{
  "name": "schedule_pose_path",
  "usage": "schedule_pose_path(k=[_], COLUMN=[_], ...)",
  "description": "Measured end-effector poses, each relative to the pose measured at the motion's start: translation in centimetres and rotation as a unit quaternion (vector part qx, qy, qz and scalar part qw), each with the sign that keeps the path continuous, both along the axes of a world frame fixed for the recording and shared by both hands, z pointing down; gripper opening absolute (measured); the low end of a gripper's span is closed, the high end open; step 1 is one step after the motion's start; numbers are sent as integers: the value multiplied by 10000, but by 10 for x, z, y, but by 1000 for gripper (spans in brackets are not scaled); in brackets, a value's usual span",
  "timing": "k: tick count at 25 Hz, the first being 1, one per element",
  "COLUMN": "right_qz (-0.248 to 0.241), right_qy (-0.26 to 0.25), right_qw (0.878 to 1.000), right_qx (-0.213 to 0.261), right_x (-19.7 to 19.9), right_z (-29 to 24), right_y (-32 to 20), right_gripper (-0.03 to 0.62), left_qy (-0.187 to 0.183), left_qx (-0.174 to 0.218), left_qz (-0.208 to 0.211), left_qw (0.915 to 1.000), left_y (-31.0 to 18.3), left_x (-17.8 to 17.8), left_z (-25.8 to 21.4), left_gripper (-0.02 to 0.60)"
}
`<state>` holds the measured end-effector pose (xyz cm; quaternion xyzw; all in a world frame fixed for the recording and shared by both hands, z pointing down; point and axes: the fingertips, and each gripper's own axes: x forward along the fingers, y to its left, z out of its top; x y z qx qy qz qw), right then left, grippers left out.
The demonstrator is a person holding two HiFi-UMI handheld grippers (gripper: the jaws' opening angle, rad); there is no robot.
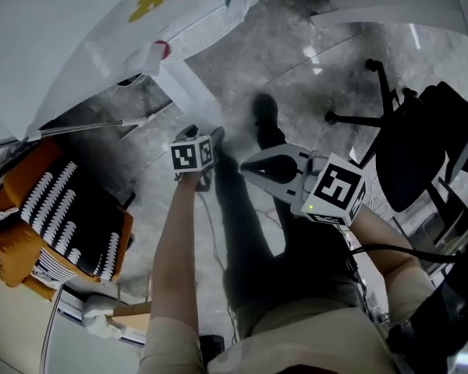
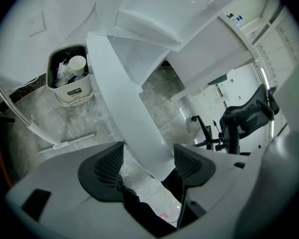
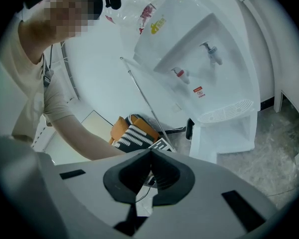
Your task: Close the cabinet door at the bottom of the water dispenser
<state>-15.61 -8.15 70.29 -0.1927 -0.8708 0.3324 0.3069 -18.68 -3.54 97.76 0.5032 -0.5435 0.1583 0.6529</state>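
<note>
The white water dispenser (image 3: 204, 59) stands against the wall, and its bottom cabinet door (image 2: 134, 113) hangs open. In the left gripper view my left gripper (image 2: 148, 156) is open, and the door's free lower edge sits between its two dark pads without clearly touching either. In the head view the same door (image 1: 186, 90) juts out from the dispenser (image 1: 78, 29), with the left gripper (image 1: 203, 145) at its tip. My right gripper (image 1: 246, 164) hovers to the right above the floor, shut on nothing. Its closed jaws (image 3: 150, 156) point toward the dispenser's open cabinet (image 3: 224, 131).
A white waste bin (image 2: 71, 76) with cups stands by the wall left of the dispenser. An orange and black striped bag (image 1: 54, 209) lies at the left. A black office chair (image 1: 413, 146) stands at the right. A thin metal rod (image 3: 144, 98) leans near the dispenser.
</note>
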Motion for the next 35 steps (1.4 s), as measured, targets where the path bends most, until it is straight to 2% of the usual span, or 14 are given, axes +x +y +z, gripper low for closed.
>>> schedule_pose_path(k=[8,12,18,26,35], right_qz=[59,137,225,355,442], right_qy=[26,70,70,153,263], right_qw=[10000,9999,9997,9992,9987], right_qx=[-21,-21,-2,-41,-5], right_x=[0,3,7,20,22], right_z=[4,7,9,15,20], right_y=[0,-7,-18,-29,-32], right_gripper=[0,0,0,0,0], left_qy=[203,159,118,-23,-113], left_qx=[186,314,361,450,547], left_qz=[54,671,1144,1538,1753], left_qw=[9996,9971,9927,9871,9829], left_y=[-18,-28,-44,-64,-75], left_x=[9,21,29,37,39], left_z=[-1,-3,-3,-1,-3], left_gripper=[290,290,290,290,290])
